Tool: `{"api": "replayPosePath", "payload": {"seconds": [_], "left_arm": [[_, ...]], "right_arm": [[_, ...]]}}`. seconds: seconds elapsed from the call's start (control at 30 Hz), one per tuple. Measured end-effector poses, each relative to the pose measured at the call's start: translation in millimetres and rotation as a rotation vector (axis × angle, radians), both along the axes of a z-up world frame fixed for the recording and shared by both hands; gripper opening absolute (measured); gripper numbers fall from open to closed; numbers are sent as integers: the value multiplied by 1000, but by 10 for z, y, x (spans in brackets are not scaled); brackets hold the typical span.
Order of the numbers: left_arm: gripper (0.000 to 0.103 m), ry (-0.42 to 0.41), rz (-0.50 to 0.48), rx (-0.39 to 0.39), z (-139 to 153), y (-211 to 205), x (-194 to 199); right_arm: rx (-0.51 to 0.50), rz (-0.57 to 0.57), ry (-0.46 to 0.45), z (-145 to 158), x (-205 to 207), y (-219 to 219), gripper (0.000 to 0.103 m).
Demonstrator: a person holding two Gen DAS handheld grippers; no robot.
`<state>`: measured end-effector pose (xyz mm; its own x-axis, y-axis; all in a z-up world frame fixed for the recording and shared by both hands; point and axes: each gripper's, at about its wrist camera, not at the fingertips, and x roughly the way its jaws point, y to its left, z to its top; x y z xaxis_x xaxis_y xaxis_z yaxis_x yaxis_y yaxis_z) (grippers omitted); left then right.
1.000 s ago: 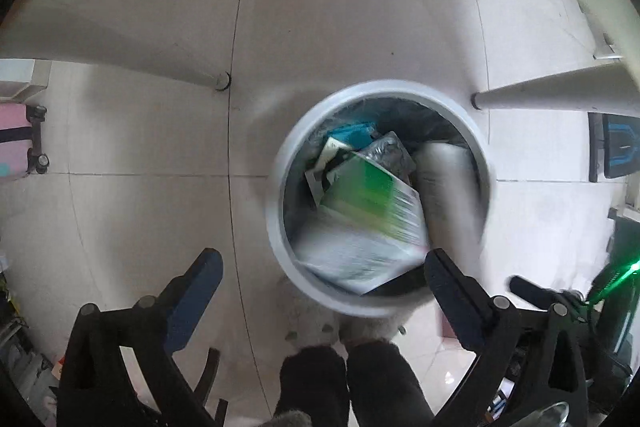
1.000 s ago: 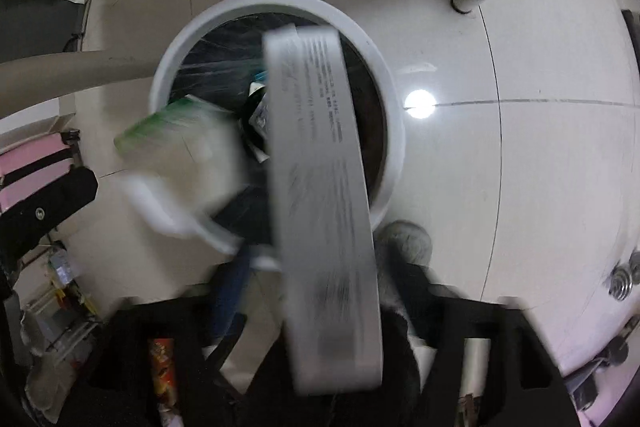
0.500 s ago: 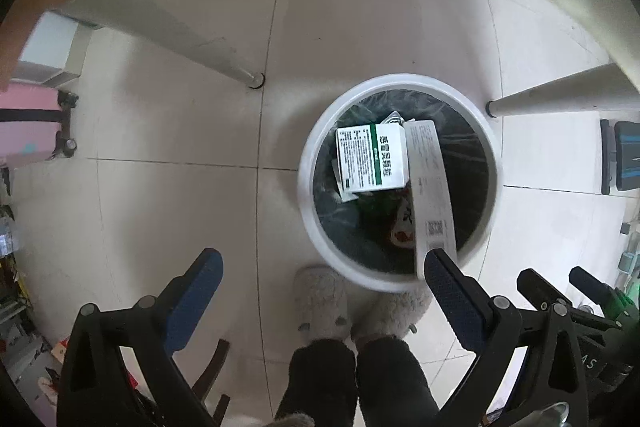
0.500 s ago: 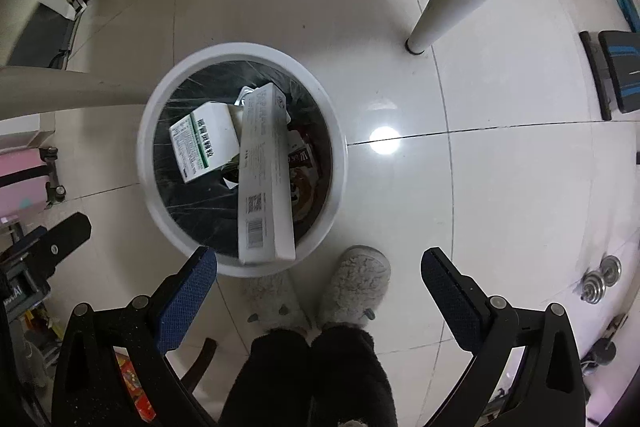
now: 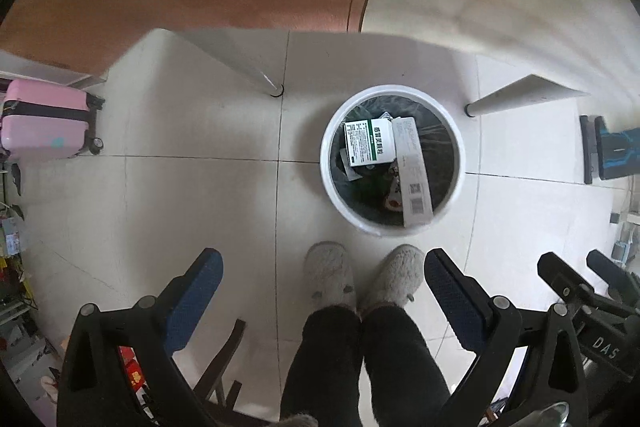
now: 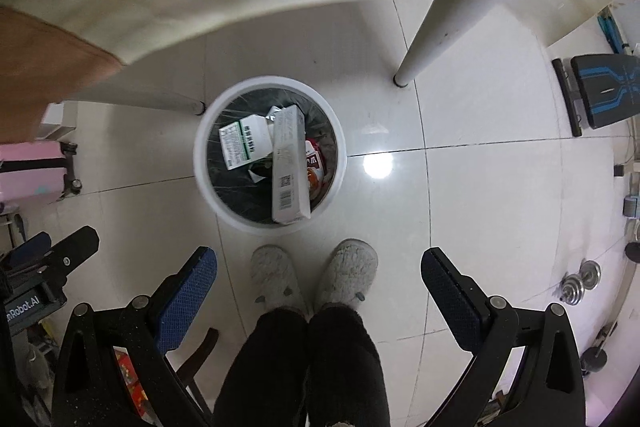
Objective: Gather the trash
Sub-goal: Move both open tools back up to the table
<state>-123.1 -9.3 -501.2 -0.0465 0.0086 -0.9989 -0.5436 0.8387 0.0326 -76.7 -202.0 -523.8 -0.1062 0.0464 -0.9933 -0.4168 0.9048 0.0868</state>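
Note:
A round white trash bin point(image 5: 458, 163) with a dark liner stands on the tiled floor under a table; it also shows in the right wrist view point(image 6: 202, 183). Inside lie a white-and-green box point(image 5: 368, 142) point(image 6: 243, 143), a long white box point(image 5: 413, 173) point(image 6: 289, 167) leaning on the rim, and a red wrapper point(image 6: 314, 167). My left gripper point(image 5: 323, 269) is open and empty, high above the floor. My right gripper point(image 6: 319, 265) is open and empty too, also well above the bin.
The person's grey slippers point(image 5: 330, 277) stand just in front of the bin. White table legs point(image 5: 256, 73) point(image 6: 432, 39) flank it, with the tabletop edge overhead. A pink suitcase point(image 5: 44, 119) is at left, a blue-black bench point(image 6: 600, 89) and dumbbell weights point(image 6: 580, 285) at right.
Both boxes dropped from the grippers into the bin a second ago. Both grippers have since risen, so the bin looks smaller and the tabletop edge has come into view.

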Motion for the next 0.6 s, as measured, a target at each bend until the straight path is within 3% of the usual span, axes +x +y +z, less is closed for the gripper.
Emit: {"api": "replayPosePath", "payload": {"seconds": [0.6], "left_arm": [[103,-126,-98,-2,1977,-233,-403]], "right_arm": [[91,-17,-90,2517,-444,-223,103]]}}
